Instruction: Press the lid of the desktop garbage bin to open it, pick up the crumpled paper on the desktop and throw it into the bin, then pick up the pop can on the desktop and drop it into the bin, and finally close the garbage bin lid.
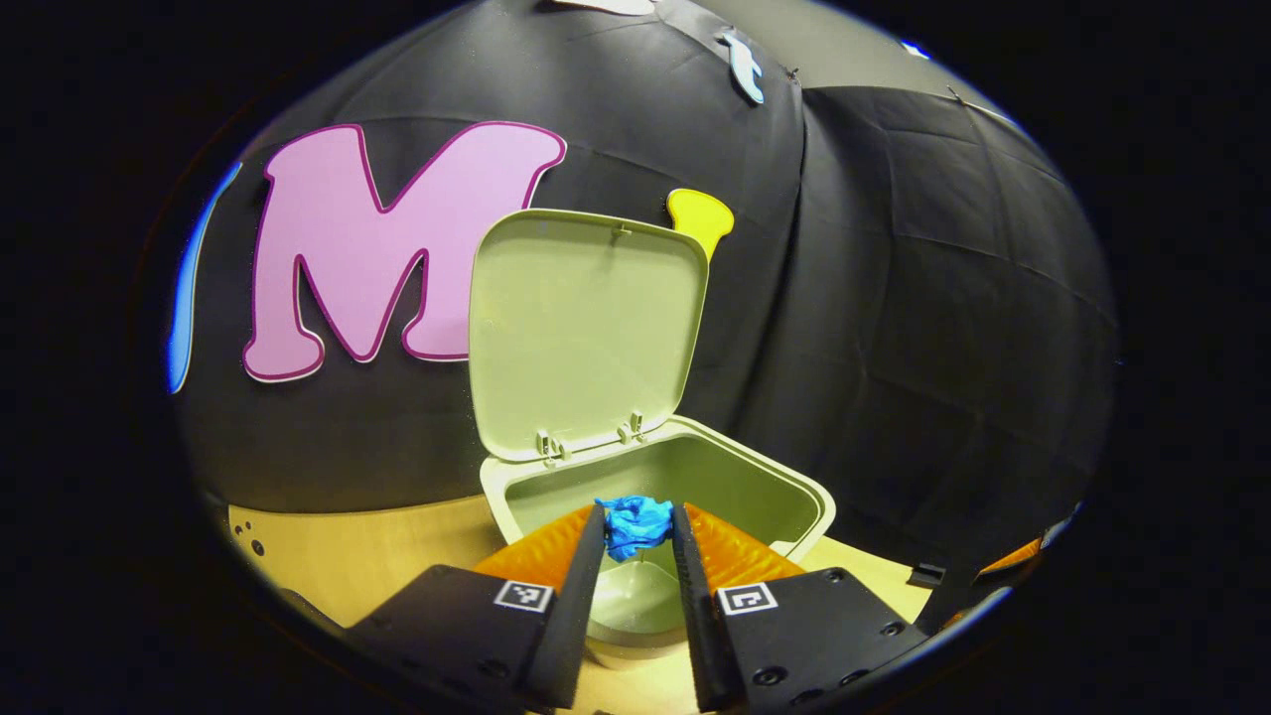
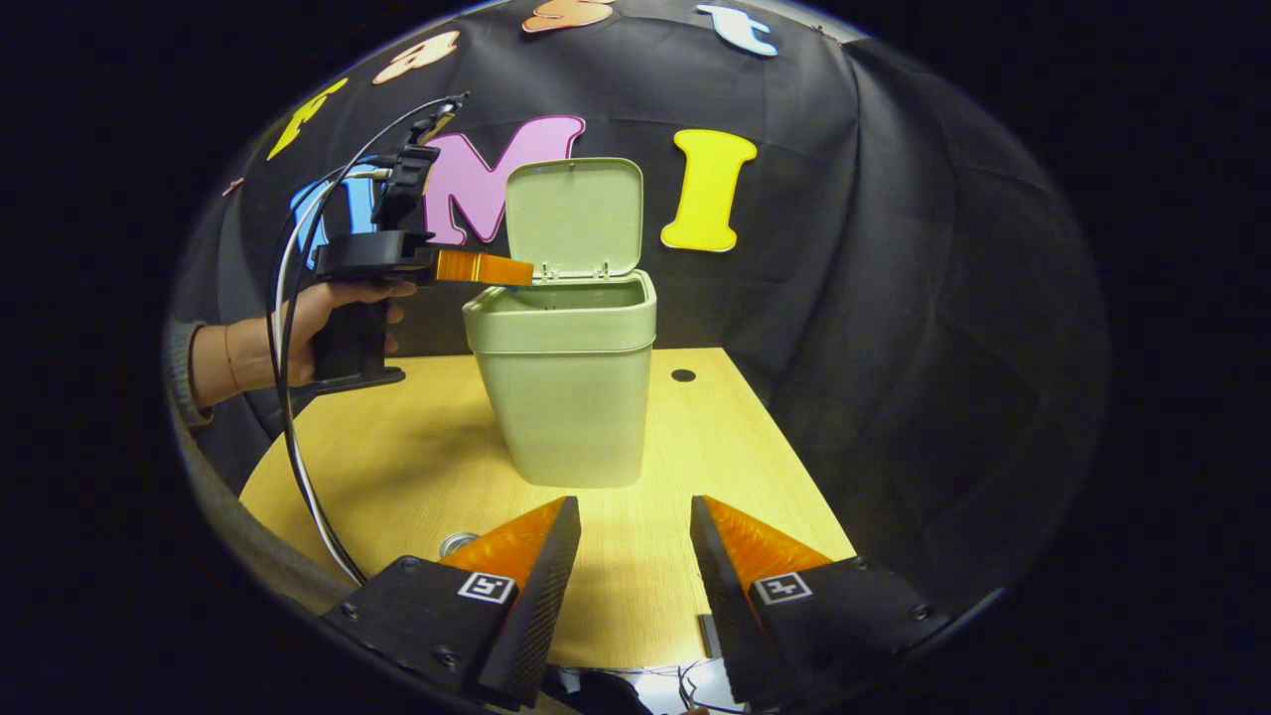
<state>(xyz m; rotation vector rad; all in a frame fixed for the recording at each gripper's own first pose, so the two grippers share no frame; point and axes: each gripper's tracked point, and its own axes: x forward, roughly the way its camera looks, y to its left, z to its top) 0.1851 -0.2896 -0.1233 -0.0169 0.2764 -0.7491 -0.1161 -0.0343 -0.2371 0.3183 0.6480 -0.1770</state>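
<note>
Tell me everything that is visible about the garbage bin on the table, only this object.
The garbage bin is a pale green box with rounded corners, plastic by its look, narrowing toward the base. It stands upright on the wooden table, near the back wall. Its hinged lid is open and stands almost vertical at the rear rim, with a small latch tab on its top edge. The left gripper holds blue crumpled paper over the opening; it seems not to touch the bin.

Black tongs bodies, square markers, screws, looping cable
</note>
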